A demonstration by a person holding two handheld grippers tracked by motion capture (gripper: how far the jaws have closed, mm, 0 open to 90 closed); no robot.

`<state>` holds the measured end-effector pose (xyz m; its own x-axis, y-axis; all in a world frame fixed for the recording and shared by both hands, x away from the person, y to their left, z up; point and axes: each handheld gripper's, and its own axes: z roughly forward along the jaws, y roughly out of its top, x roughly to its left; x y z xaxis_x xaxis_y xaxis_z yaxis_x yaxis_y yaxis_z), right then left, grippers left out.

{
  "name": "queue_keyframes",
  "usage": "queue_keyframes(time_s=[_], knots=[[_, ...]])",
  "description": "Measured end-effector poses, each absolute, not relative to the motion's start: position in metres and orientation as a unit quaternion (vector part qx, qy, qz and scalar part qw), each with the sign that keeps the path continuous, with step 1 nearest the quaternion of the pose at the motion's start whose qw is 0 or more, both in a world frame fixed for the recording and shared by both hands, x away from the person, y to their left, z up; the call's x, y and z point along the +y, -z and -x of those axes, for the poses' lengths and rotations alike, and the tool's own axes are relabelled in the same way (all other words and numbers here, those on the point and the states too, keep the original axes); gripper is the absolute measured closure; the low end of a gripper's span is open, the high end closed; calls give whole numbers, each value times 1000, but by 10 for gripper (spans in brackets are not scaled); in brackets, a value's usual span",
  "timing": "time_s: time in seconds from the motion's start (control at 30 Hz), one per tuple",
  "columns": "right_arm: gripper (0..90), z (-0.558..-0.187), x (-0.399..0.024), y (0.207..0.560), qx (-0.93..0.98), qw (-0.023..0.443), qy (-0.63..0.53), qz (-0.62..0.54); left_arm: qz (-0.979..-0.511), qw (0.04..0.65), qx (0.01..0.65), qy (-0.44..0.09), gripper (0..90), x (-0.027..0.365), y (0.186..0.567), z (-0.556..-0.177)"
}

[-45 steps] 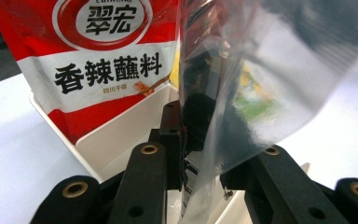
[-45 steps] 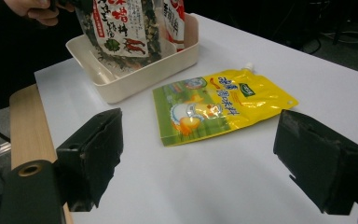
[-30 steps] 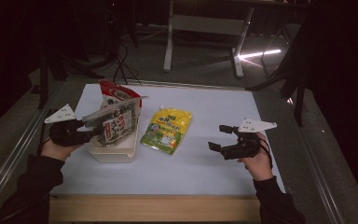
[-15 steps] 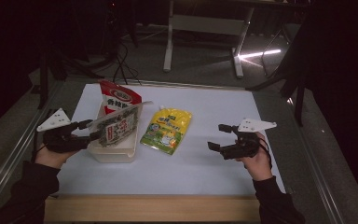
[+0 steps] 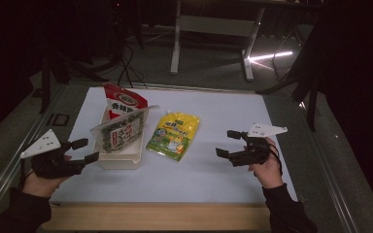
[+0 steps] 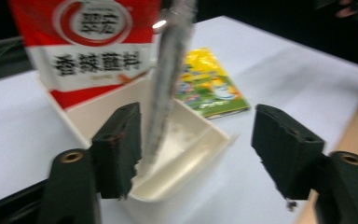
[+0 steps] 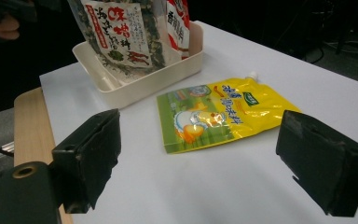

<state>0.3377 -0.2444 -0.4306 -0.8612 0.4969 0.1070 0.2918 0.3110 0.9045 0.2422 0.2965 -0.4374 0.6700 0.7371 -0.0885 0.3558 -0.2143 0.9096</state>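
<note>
Yellow pouch (image 5: 173, 136) flat on the counter (image 5: 223, 170), spout end pointing away from the person, between the tray (image 5: 119, 158) and the open, empty right hand-held gripper (image 5: 230, 145), which is nearer than the left hand-held gripper (image 5: 86, 150), jaws just opened beside the tray.

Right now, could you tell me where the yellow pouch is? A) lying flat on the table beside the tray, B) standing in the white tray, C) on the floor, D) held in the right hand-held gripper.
A: the yellow pouch lies flat on the table just right of the white tray, apart from the open right hand-held gripper.
</note>
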Motion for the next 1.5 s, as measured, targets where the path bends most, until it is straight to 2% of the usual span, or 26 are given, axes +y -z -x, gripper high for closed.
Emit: queue_keyframes(time_s=[0.03,0.07,0.27,0.73,0.8,1.03,1.1,1.2,1.3,1.4,1.5], knots=[[136,-338,-244,431,803,93,-534,-247,-760,509,365,-178,280,289,445,-238],[134,-338,-242,431,802,90,-536,-248,-764,509,357,-174,177,285,448,-235],[133,-339,-237,435,799,88,-538,-255,-768,521,339,-154,95,257,462,-227],[150,-339,-226,445,807,97,-524,-253,-771,545,295,-148,91,198,481,-227],[195,-340,-224,447,807,102,-524,-251,-772,544,292,-149,91,191,485,-227],[229,-345,-213,448,813,103,-518,-245,-777,542,287,-142,91,177,495,-227],[276,-349,-205,450,812,104,-522,-240,-777,545,283,-141,91,175,497,-226],[302,-352,-200,451,812,107,-521,-240,-776,546,280,-145,91,174,497,-225],[387,-361,-188,455,814,109,-518,-238,-775,548,276,-153,91,173,498,-224],[420,-365,-182,456,813,113,-518,-241,-775,548,275,-154,91,172,499,-223],[573,-382,-164,459,818,113,-508,-243,-781,544,265,-154,91,166,503,-223]])
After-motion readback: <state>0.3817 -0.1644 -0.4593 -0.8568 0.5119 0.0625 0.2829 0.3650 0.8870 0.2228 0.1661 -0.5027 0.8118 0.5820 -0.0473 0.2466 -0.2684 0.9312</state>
